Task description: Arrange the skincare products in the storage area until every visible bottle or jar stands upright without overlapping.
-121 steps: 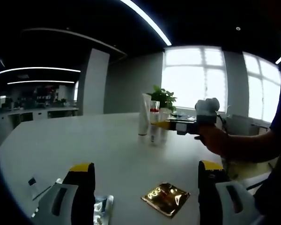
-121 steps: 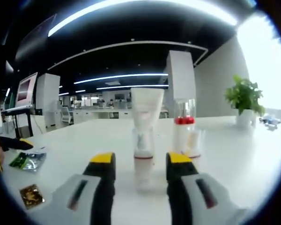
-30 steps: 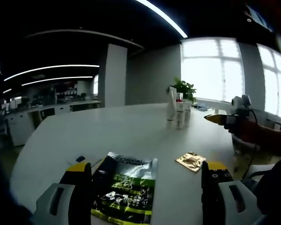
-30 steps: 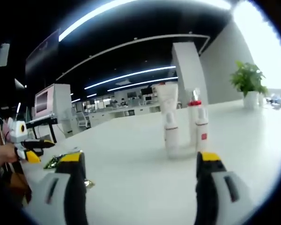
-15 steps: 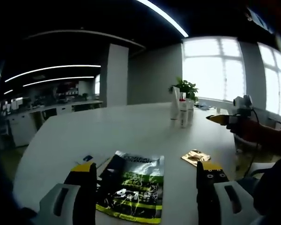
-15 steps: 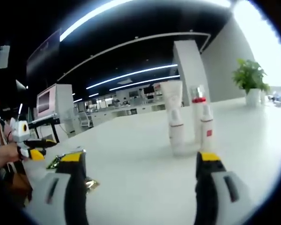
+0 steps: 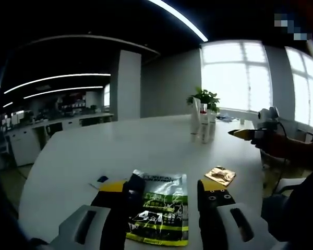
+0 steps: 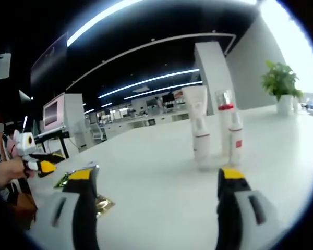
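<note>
A cluster of upright skincare products stands far off on the white table [image 7: 146, 146]: a white tube [image 8: 197, 127], a clear bottle with a red collar [image 8: 225, 122] and a small white bottle [image 8: 235, 141], also seen as a small group of bottles [image 7: 201, 124]. A green and black sachet [image 7: 159, 208] lies flat between the jaws of my left gripper [image 7: 161, 190], which is open and does not touch it. A gold sachet [image 7: 220, 175] lies to its right. My right gripper [image 8: 157, 177] is wide open with nothing in it, short of the bottles.
A potted plant [image 7: 203, 98] stands behind the bottles. A small sachet with a blue mark [image 7: 100, 180] lies left of the green one. The right gripper [image 7: 246, 134] is held by a hand at the table's right side. The left gripper [image 8: 41, 165] and the gold sachet [image 8: 103, 204] show at the left.
My left gripper's jaws have drawn closer together on either side of the green sachet. The right gripper view has shifted a little, so the bottles look slightly larger.
</note>
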